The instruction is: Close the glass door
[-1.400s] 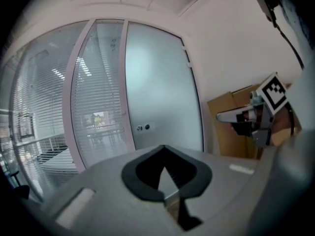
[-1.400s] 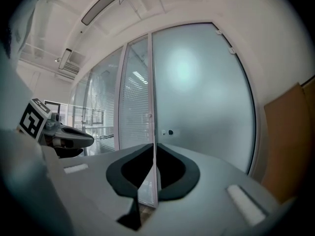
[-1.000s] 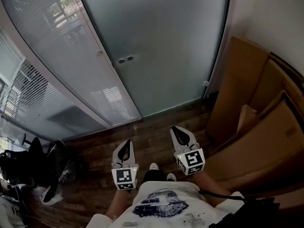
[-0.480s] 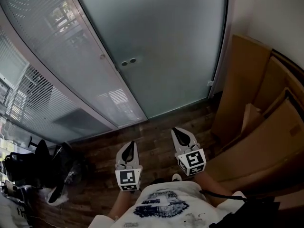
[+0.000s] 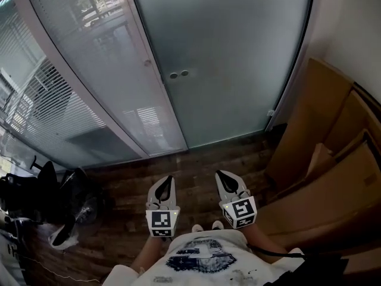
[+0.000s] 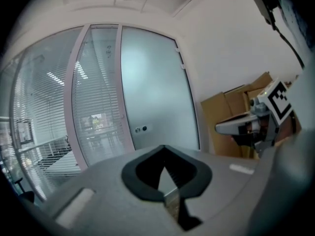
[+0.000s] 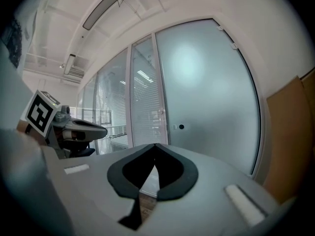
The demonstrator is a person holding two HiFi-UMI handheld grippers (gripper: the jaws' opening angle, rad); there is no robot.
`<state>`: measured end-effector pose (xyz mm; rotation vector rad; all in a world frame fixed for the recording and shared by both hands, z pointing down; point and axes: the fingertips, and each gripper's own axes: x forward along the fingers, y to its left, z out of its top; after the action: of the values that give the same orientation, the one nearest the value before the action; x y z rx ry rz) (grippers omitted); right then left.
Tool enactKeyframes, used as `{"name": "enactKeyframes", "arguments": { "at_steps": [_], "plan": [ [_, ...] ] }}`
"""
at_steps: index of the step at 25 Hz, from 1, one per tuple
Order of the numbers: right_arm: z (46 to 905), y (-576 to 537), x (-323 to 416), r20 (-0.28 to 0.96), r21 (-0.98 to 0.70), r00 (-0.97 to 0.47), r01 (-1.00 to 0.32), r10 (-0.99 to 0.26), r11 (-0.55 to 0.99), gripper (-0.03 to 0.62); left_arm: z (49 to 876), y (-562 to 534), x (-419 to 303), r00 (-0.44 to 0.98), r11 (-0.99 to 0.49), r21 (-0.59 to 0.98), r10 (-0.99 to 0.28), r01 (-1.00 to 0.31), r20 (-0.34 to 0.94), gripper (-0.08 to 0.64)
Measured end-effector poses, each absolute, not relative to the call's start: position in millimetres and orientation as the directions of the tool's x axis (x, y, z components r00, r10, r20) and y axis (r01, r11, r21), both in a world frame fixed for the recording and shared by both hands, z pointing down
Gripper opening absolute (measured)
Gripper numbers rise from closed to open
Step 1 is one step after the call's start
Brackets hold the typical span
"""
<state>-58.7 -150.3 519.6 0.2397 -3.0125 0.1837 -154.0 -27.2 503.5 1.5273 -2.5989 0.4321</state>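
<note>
Close to us, our pale grey left gripper (image 5: 168, 179) and right gripper (image 5: 221, 174) both have their jaws pressed together on nothing, above the dark wooden floor (image 5: 196, 157). Farther off stands the tall frosted grey glass door (image 5: 238, 58), well apart from both, and it looks shut against its frame. We think the closing is about done; next we only check its edge and push if needed.

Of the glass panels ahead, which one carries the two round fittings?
The plain frosted door on the right, beside the cardboard; the round fittings sit near its left edge. The panels left of it show slatted blinds instead.
</note>
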Motion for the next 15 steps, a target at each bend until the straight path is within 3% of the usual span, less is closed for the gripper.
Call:
{"name": "enactKeyframes", "arguments": {
  "at_steps": [15],
  "plan": [
    [528,-118,-89,0.191,-0.081,-0.973,-0.146,-0.128,0.986,0.008,513,4,-190,-0.492,0.467,-0.154,-0.840,-0.871,0.231,0.003]
  ]
}}
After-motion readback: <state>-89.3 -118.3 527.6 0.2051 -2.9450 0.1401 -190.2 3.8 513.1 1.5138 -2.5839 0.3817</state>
